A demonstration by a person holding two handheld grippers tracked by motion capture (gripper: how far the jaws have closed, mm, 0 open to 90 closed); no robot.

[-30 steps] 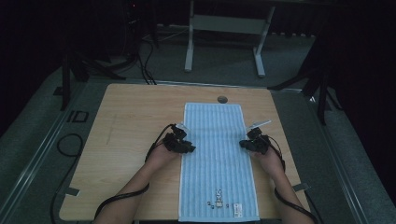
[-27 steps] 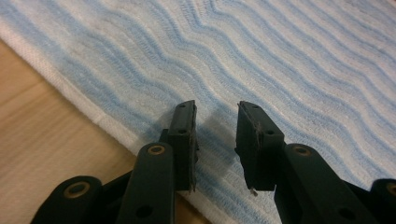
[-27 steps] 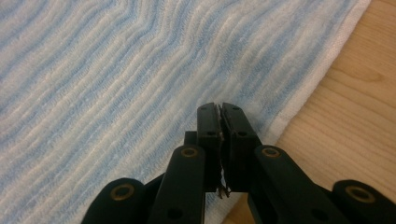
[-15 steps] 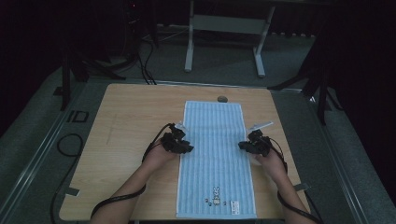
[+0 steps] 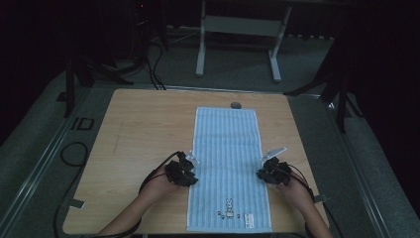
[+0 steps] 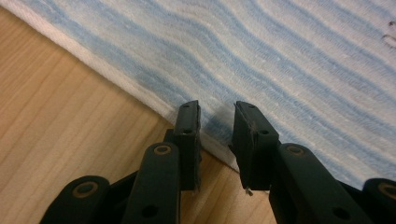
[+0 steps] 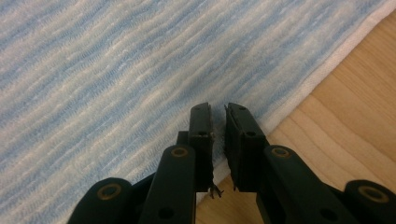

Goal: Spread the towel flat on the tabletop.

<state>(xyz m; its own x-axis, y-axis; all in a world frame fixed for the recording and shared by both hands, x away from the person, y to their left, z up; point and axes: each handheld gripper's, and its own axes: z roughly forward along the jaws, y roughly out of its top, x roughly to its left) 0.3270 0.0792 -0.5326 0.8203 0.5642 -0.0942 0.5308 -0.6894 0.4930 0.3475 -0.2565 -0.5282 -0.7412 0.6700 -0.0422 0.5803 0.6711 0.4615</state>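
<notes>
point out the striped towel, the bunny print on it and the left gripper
striped towel (image 5: 225, 144), high view, middle of the blue cloth
bunny print (image 5: 229, 204), high view, the small figure near the towel's near end
left gripper (image 6: 216, 122), left gripper view, midway between its fingertips

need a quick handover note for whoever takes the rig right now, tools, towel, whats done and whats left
Left tool: at the towel's left long edge, jaws apart with a small gap, nothing pinched yet.
Right tool: at the towel's right long edge, jaws almost shut, gap narrow; no cloth visibly caught.
The towel, blue-striped, lies flat and unfolded along the middle of the table, bunny print at the near end.
Done: both tools placed opposite each other at the edges.
Left, probably: close on both edges, then lift or fold.
</notes>
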